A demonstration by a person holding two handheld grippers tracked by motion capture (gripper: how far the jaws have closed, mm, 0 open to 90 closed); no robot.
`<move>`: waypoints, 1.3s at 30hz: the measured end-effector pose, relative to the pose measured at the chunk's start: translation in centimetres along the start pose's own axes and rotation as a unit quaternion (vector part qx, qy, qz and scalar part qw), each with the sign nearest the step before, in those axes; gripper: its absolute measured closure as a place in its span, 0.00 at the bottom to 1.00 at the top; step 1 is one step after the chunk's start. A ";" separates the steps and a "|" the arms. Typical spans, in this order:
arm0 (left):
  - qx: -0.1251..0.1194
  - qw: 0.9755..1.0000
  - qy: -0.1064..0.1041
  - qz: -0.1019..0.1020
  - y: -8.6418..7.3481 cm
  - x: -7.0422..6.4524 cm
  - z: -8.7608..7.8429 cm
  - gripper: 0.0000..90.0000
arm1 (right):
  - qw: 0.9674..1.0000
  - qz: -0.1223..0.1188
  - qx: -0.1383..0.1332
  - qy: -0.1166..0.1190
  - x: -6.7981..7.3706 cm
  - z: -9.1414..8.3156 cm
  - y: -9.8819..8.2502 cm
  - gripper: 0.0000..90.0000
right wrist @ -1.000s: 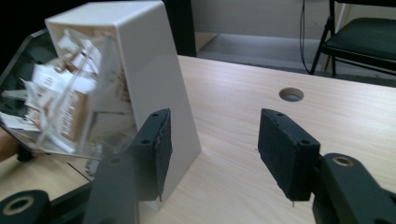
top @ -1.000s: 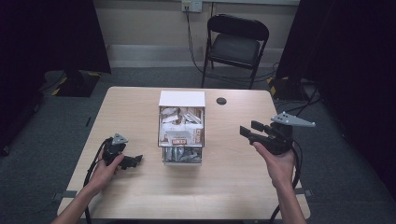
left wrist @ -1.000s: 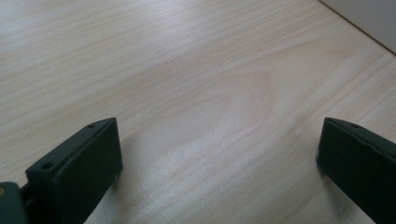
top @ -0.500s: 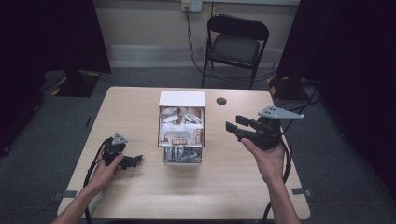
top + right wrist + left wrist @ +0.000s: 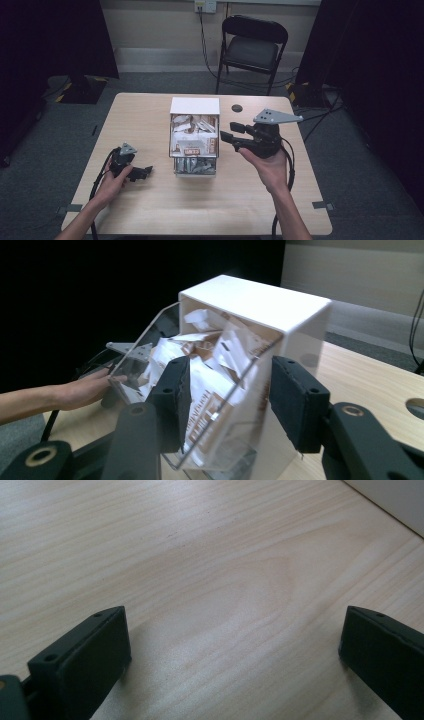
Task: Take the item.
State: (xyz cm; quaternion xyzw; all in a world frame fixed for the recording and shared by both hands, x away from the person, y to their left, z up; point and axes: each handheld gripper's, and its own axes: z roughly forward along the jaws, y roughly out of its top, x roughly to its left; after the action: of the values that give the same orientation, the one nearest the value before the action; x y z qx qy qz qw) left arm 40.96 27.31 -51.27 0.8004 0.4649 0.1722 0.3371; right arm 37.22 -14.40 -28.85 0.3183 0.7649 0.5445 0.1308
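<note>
Left gripper [image 5: 142,172] is lying low on the wooden surface [image 5: 150,210] at left — fingers [image 5: 82,665] spread wide, gripping nothing. Clear dispenser box [image 5: 195,135] of sachets is standing mid-surface. Right gripper [image 5: 235,138] is hovering just beside its right wall — fingers [image 5: 295,400] parted, holding nothing, framing the box front.

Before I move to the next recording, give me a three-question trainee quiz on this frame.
1. True or false: the left gripper rests low on the table with its jaws apart.
2. What fills the clear dispenser box? A) pens B) paper packets C) bolts
3. Which gripper is raised beside the box?

Key: 1 true. 2 B, paper packets. 3 the right gripper, open, facing the box's side.
</note>
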 end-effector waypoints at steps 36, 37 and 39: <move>0.000 1.000 0.000 0.000 0.0 0.0 0.0 0.00 | 0.993 -0.035 0.072 0.083 3.0 7.8 -0.2 0.76; 0.000 1.000 0.000 0.000 0.0 0.0 0.0 0.00 | 0.993 -0.036 0.075 0.085 3.0 7.9 -0.3 0.76; 0.000 1.000 0.000 0.000 0.0 0.0 0.0 0.00 | 0.992 -0.038 0.082 0.084 3.1 8.1 -0.4 0.76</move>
State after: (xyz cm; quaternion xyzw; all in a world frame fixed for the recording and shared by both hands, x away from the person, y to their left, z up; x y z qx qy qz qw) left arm 40.95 27.31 -51.27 0.8004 0.4650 0.1723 0.3369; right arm 39.14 -6.52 -31.81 0.2523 0.8266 0.4994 0.0601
